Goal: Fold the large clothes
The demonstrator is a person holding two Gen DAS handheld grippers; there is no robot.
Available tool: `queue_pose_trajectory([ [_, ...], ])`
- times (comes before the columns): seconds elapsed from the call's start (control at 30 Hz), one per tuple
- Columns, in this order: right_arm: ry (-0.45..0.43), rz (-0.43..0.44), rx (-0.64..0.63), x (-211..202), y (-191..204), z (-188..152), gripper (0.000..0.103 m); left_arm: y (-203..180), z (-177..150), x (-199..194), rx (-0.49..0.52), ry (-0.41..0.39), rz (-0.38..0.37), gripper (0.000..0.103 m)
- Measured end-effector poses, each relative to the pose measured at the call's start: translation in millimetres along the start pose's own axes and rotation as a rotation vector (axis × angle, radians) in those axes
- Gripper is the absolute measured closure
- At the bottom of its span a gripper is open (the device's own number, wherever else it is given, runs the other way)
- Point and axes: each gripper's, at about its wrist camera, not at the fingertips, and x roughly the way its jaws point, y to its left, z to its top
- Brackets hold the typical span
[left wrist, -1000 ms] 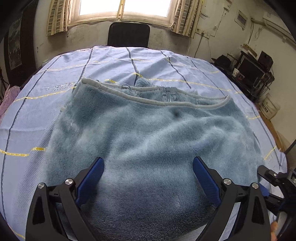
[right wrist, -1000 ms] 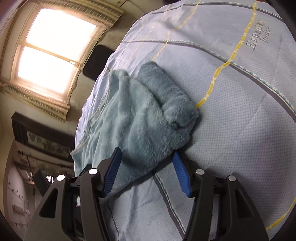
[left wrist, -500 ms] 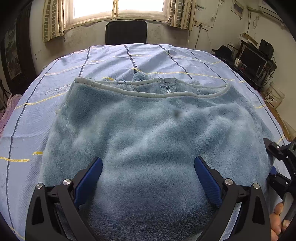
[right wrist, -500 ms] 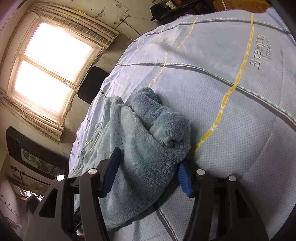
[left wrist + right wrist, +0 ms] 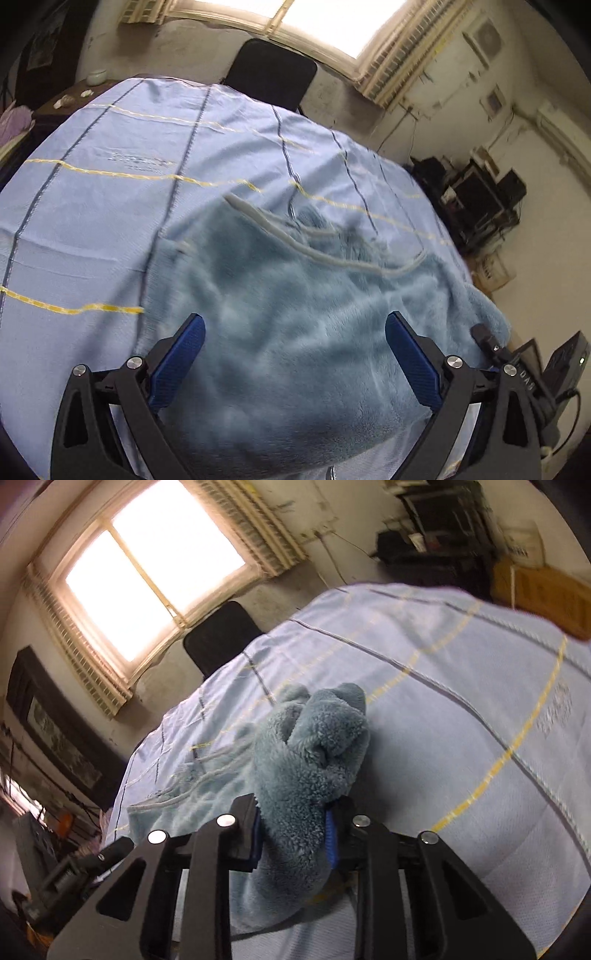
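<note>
I see the fluffy blue garment lying on the light blue bed cover, which has yellow and dark stripes. My left gripper hangs over the garment with its jaws spread wide; the pads do not press on the fabric. My right gripper has just been closing its jaws, and now they pinch a thick bunched part of the garment between them. Behind the bed stand a black chair and a bright window.
</note>
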Motion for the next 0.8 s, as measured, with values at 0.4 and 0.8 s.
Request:
queue_pose_trajectory([
  [0.4, -0.085, 0.073, -0.487, -15, 121, -52, 0.08, 9, 12, -25, -0.056, 0.071, -0.435, 0.005],
  [0.8, -0.043, 0.081, -0.758, -16, 136, -109, 0.08, -10, -6, 27, -0.075, 0.179, -0.534, 0.009],
])
